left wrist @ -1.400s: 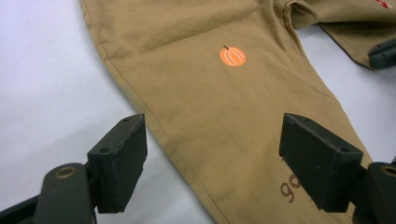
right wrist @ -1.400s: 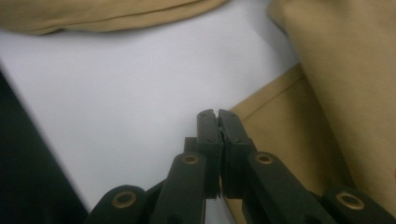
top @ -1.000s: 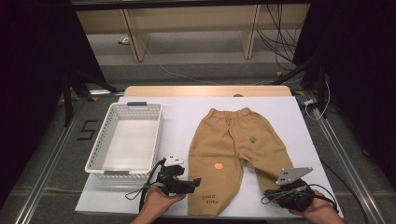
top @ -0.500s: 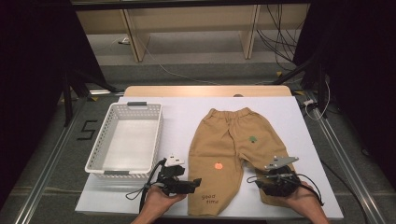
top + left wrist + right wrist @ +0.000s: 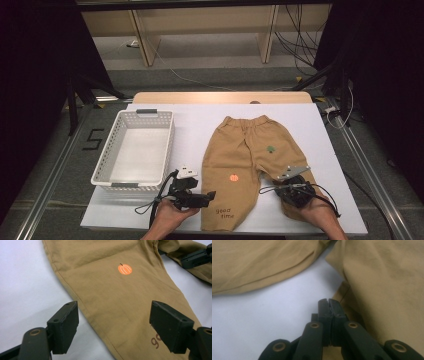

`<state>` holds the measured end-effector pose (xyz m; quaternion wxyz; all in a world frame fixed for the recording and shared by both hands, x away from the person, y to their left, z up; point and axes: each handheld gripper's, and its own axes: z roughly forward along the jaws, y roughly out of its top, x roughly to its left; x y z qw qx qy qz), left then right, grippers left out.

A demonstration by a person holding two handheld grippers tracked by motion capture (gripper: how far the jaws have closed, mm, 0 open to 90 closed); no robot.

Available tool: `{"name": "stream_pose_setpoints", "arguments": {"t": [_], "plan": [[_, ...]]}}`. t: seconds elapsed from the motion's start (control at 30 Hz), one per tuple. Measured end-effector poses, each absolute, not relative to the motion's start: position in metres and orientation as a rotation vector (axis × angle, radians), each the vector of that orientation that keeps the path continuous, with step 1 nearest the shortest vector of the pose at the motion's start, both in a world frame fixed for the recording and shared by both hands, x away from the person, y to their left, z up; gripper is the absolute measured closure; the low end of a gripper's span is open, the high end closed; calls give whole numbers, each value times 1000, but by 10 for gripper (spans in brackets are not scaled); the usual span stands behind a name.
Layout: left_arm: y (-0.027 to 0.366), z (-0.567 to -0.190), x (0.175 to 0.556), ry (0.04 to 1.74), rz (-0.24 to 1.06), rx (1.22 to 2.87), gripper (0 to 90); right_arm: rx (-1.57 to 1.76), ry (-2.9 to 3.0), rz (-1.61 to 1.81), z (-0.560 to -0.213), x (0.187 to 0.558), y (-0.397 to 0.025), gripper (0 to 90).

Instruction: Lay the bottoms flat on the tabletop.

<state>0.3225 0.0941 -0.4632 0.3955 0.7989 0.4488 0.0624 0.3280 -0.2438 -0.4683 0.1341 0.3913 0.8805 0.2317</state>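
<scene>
Tan children's trousers (image 5: pixel 245 150) lie flat on the white table, waistband at the far end, with an orange pumpkin print (image 5: pixel 124 269) and brown lettering on the left leg. My left gripper (image 5: pixel 212 195) is open, its jaws straddling the outer edge of that leg (image 5: pixel 113 322) just above the cloth. My right gripper (image 5: pixel 276 191) rests over the right leg's lower part. Its jaws are pressed shut (image 5: pixel 328 301) at the leg's inner edge, above the white gap between the legs; I see no cloth between them.
A white plastic basket (image 5: pixel 107 172) stands to the left of the trousers, with nothing in it. The white tabletop (image 5: pixel 200 125) shows around the trousers. Metal rails run along both table sides, and cables trail on the floor beyond.
My right gripper has moved left from beside the right leg onto it, reaching the leg's inner edge. The left gripper has stayed put.
</scene>
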Motion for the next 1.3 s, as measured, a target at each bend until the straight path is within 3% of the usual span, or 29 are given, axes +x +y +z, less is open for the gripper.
{"name": "stream_pose_setpoints", "arguments": {"t": [0.37, 0.53, 0.7, 1.1, 1.3], "plan": [[95, -463, 323, 1143, 161, 2021, 234, 1013, 2724, 748, -461, 297, -240, 890], [95, -463, 324, 1149, 161, 2021, 234, 1037, 2661, 844, -455, 300, -238, 685], [92, -461, 319, 1123, 153, 2033, 235, 1037, 2606, 860, -454, 301, -230, 538], [86, -467, 340, 1221, 224, 2015, 235, 1148, 2323, 976, -433, 317, -249, 391], [77, -465, 361, 1272, 281, 1988, 232, 1203, 2237, 981, -418, 343, -269, 369]]}}
